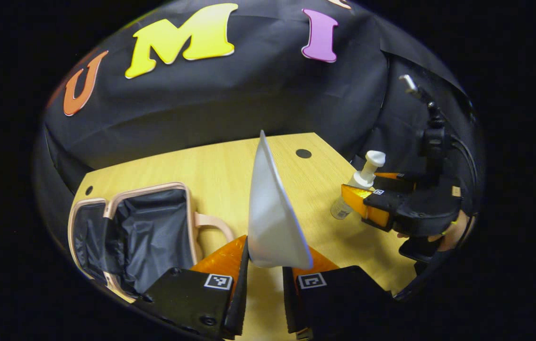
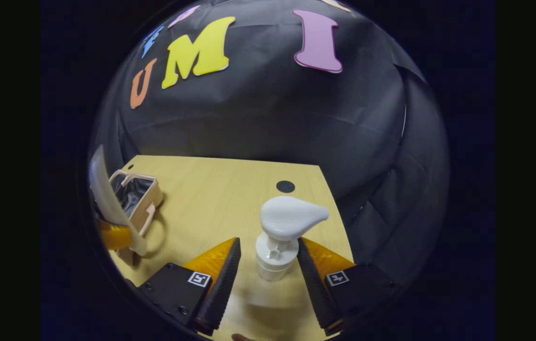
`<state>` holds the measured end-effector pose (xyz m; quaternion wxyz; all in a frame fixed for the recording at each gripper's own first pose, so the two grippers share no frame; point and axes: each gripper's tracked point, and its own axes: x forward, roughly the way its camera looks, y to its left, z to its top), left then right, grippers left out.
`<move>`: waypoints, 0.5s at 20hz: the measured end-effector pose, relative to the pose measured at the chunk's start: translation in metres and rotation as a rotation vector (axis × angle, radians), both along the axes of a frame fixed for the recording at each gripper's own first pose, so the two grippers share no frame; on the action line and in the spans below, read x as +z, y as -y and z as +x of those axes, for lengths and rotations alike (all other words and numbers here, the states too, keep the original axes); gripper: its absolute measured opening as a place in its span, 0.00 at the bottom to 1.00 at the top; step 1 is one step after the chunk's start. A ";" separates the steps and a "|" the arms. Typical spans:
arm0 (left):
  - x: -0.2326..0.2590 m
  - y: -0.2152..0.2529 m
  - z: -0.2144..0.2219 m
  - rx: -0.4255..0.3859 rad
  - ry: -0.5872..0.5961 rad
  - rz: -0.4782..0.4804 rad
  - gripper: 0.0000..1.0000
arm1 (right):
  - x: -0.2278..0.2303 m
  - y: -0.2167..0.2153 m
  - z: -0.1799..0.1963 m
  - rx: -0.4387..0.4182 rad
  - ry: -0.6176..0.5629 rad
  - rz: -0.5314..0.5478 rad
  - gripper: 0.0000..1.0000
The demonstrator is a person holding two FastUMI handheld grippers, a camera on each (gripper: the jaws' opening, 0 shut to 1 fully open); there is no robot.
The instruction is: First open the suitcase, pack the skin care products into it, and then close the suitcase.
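My left gripper [image 1: 268, 265] is shut on the lower end of a white tube [image 1: 272, 213], which stands up in the air over the table. Left of it lies the small open suitcase [image 1: 147, 189], with a pale pink rim, dark lining and a handle. A white pump bottle [image 2: 287, 218] stands upright on the table between the fingers of my right gripper [image 2: 269, 242], which is open, with a gap showing on the bottle's left side. From the left gripper view, the pump bottle [image 1: 360, 182] and right gripper [image 1: 370, 189] are at the right. The right gripper view has the tube [image 2: 104, 189] and suitcase [image 2: 147, 203] at far left.
The light wooden table [image 2: 230, 199] has a round black hole [image 2: 285, 186] near its back right corner. Black cloth walls close it in behind and to the right. A hand [image 1: 452, 232] holds the right gripper at the table's right edge.
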<state>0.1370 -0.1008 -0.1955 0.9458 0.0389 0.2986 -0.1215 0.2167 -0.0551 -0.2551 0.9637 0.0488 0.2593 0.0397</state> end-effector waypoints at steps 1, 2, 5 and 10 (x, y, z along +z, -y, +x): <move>0.007 -0.010 -0.009 0.009 0.001 -0.003 0.36 | -0.005 0.001 0.000 -0.026 -0.019 0.022 0.66; 0.011 -0.019 -0.017 0.018 -0.004 -0.002 0.36 | -0.008 0.001 -0.001 -0.041 -0.033 0.038 0.65; 0.018 -0.057 -0.038 0.053 -0.018 0.011 0.41 | -0.024 0.004 -0.004 -0.081 -0.047 0.017 0.59; 0.018 -0.123 -0.055 0.143 -0.045 -0.002 0.41 | -0.017 -0.008 -0.020 -0.089 -0.062 -0.020 0.49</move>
